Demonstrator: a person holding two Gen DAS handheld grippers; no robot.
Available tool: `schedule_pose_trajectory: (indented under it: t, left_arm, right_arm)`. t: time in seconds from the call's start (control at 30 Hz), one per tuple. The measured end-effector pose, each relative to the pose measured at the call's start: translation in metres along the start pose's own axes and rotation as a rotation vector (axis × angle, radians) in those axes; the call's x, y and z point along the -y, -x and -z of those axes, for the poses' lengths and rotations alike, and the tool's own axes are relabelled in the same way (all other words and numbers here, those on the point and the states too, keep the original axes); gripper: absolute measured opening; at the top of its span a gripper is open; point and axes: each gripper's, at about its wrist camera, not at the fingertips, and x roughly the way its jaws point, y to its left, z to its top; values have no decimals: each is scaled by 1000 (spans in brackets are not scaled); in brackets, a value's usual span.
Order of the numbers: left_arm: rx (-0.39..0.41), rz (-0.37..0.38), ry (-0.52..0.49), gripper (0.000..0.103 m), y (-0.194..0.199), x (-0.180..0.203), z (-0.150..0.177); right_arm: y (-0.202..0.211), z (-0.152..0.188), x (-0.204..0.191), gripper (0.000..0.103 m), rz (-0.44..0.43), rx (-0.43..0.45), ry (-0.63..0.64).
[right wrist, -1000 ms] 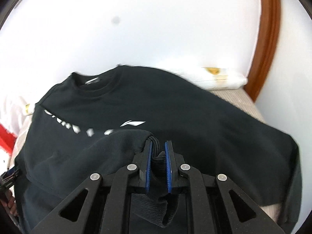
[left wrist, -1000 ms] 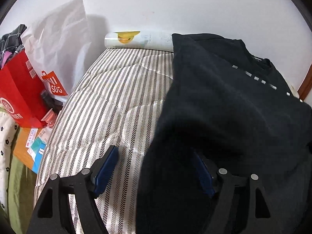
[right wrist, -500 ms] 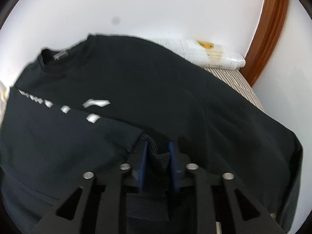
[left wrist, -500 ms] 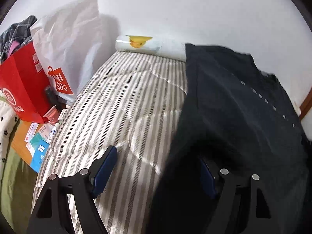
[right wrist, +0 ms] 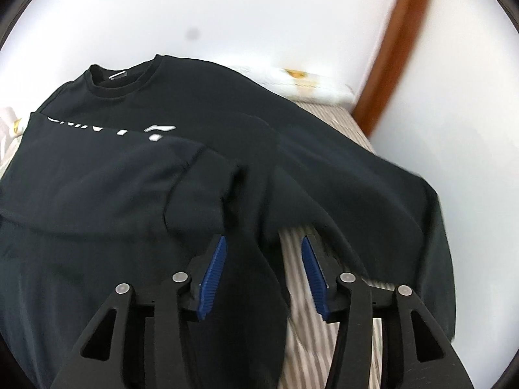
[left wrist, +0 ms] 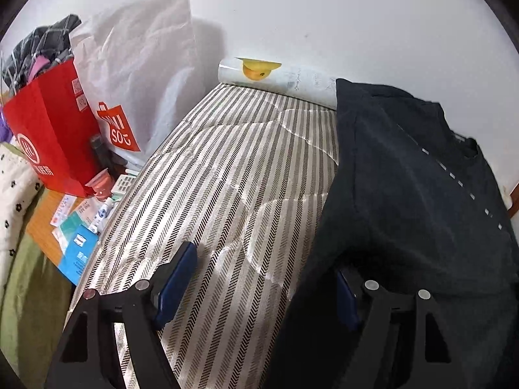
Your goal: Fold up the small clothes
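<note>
A black sweatshirt (right wrist: 136, 175) with white lettering lies spread on the striped mattress (left wrist: 227, 175), collar toward the wall. One sleeve (right wrist: 194, 188) is folded across its chest. My right gripper (right wrist: 263, 241) is over the sleeve's end with its jaws opening. Black cloth and a strip of mattress show between the blue pads (right wrist: 214, 269), which do not press on anything. My left gripper (left wrist: 262, 265) stands open wide at the sweatshirt's (left wrist: 405, 194) left edge. Its left finger is over bare mattress and its right pad is partly hidden by the cloth.
A red paper bag (left wrist: 48, 142) and a white shopping bag (left wrist: 136, 74) stand left of the mattress, with small boxes and packets (left wrist: 81, 223) below them. A white roll with a yellow print (left wrist: 269, 74) lies along the wall. A brown wooden frame (right wrist: 389, 55) rises at the right.
My right gripper was shut on the sleeve's cuff; its jaws have parted and the sleeve lies across the chest. The right view has shifted rightward. The left gripper has rolled slightly.
</note>
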Motion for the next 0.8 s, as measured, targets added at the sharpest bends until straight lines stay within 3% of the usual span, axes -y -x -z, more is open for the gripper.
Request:
schedule_pose_trajectory:
  t: [0.1,0.23,0.37,0.5,0.8]
  left_arm:
    - [17,-28,-47,74,9,5,4]
    - [-23,11,-64,74,24,8,19]
    - [-51,11,-139,74,49,7,55]
    - [-111,85,-134,74,78,-5,96]
    - [-118,106,-186,74,140,-10,166]
  right_arm:
    - [14,30,6,56,-30,-14,-6]
    - [25,68,5,59,-54,-34,-7]
    - [33,108,5,60,-104,-59,-22]
    - [42,138,11,60,-111,-66,-57]
    - [76,191,18,61,-225,-51,-90]
